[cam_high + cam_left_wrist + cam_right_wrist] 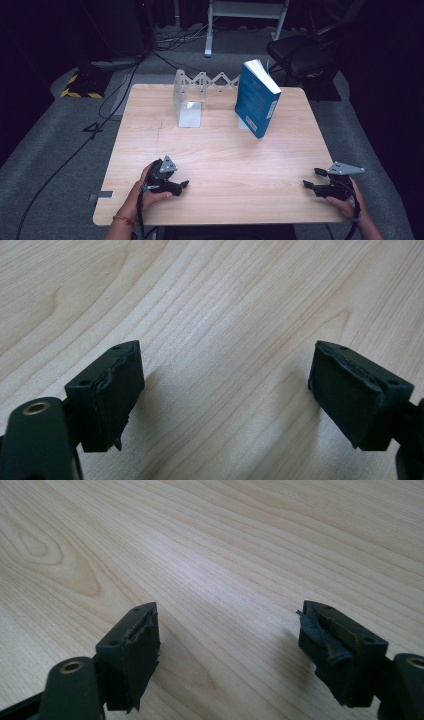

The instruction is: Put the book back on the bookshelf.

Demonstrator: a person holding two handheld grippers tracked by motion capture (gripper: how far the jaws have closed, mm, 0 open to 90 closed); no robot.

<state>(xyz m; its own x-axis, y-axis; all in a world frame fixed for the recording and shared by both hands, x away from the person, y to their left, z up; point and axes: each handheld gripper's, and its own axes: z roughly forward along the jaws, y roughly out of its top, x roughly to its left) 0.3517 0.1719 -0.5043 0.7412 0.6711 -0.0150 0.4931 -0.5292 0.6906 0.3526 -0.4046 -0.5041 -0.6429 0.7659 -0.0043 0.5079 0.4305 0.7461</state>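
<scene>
Left gripper (181, 186) near table (215, 150) front edge, well in front of book, jaws wide apart, empty | rack (189, 95) left of book | blue book (256, 100) at table back, leaning; likely stiff, fairly heavy, glossy; take across spine | right gripper (311, 179) front-right of book, jaws apart, empty

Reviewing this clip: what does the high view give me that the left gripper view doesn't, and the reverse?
High view alone: the blue book standing tilted at the far side of the table, the white folding rack to its left, both hands, the right gripper, and the floor with cables.

Left gripper view alone: a close look at the worn black pads, jaws apart with bare wood between them.

Shared: the left gripper and the light wood tabletop it rests on.
</scene>
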